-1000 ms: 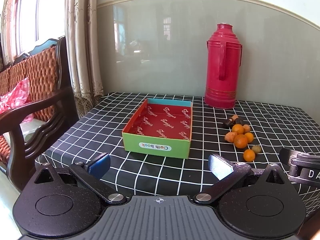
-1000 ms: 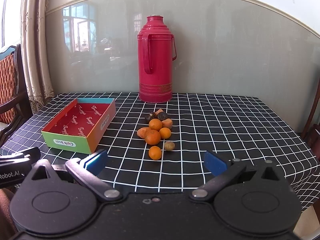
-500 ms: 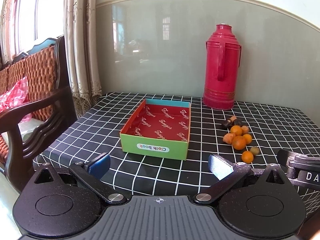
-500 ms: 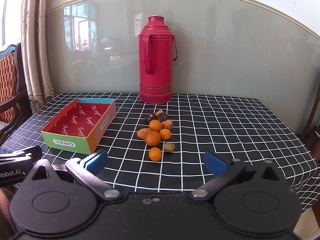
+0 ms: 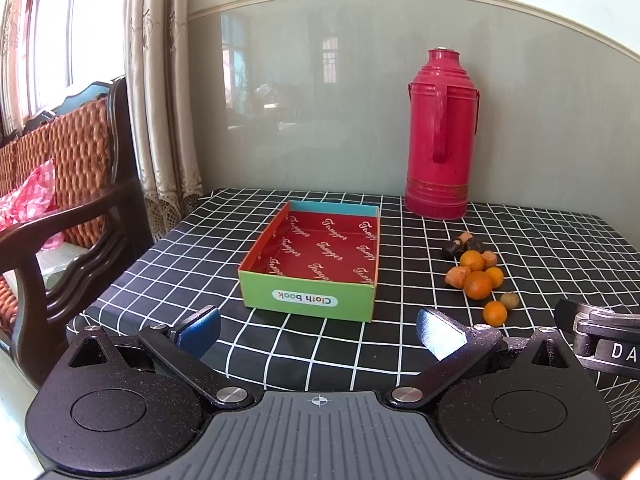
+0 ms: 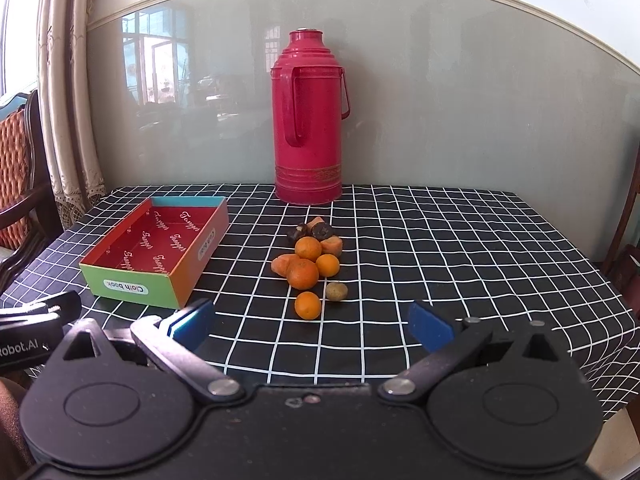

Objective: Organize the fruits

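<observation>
A small heap of fruit (image 6: pixel 308 260) lies mid-table: several orange mandarins, a brownish round fruit (image 6: pixel 336 291) and dark pieces at the back; the same heap of fruit (image 5: pixel 476 276) shows at the right in the left wrist view. An open cardboard box (image 5: pixel 316 264) with a red lining and green front stands left of the fruit, box (image 6: pixel 160 256) empty. My left gripper (image 5: pixel 318 332) is open, short of the box's front. My right gripper (image 6: pixel 312 326) is open too, just short of the nearest mandarin (image 6: pixel 307 306). Neither holds anything.
A tall red thermos (image 6: pixel 308 120) stands at the table's back by the wall. The table (image 6: pixel 440 248) carries a black checked cloth. A wooden chair (image 5: pixel 68 184) with a pink bag stands at the left beside curtains. Another chair edge (image 6: pixel 628 216) shows at the right.
Both grippers have drawn back slightly from the table; box and fruit sit a little farther and lower in view. Jaws stay open, nothing was picked up.
</observation>
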Demonstrator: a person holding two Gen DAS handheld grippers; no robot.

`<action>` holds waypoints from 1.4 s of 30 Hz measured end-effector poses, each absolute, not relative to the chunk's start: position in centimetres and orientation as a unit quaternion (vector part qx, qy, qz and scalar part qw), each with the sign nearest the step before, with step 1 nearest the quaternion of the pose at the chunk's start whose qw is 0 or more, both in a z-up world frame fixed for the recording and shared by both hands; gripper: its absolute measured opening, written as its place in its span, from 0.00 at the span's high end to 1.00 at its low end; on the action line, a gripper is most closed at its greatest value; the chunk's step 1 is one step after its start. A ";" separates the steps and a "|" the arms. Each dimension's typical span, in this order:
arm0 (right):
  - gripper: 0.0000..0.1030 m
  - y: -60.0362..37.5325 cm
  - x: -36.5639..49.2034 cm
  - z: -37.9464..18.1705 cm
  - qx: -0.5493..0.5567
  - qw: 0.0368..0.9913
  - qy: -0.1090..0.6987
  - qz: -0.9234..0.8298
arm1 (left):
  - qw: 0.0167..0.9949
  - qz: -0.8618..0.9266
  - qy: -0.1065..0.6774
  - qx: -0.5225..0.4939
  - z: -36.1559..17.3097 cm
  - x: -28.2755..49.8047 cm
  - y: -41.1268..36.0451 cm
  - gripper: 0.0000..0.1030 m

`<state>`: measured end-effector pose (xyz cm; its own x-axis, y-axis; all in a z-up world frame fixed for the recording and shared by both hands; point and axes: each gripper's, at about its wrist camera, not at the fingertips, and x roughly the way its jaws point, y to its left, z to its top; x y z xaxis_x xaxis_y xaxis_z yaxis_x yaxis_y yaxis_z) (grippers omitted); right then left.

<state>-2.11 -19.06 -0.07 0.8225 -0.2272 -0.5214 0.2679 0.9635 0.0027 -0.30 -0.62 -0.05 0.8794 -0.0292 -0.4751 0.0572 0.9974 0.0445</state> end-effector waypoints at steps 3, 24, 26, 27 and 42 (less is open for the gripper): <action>0.05 -19.0 -2.1 -0.1 0.035 0.954 0.268 -0.130 | 0.969 -0.022 0.244 0.028 -0.1 -0.3 -0.6 0.00; 0.05 -26.0 -4.3 -1.5 0.115 0.945 0.190 -0.241 | 0.960 -0.098 0.224 0.137 -1.3 1.7 -6.2 0.00; 0.05 -27.1 -4.5 -2.1 0.120 0.941 0.187 -0.255 | 0.956 -0.116 0.222 0.152 -1.8 2.3 -7.6 0.00; 0.05 -27.6 -4.5 -2.4 0.121 0.939 0.187 -0.262 | 0.954 -0.126 0.220 0.157 -2.1 2.6 -8.3 0.00; 0.05 -32.1 -2.9 -6.4 0.113 0.921 0.175 -0.328 | 0.918 -0.248 0.229 0.209 -8.4 8.1 -17.2 0.00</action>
<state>-2.86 -32.07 -6.38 0.7234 -0.5653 -0.3965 0.6443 0.7591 0.0931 8.12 -17.25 -8.45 0.7724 -0.3597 -0.5234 0.5507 0.7898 0.2700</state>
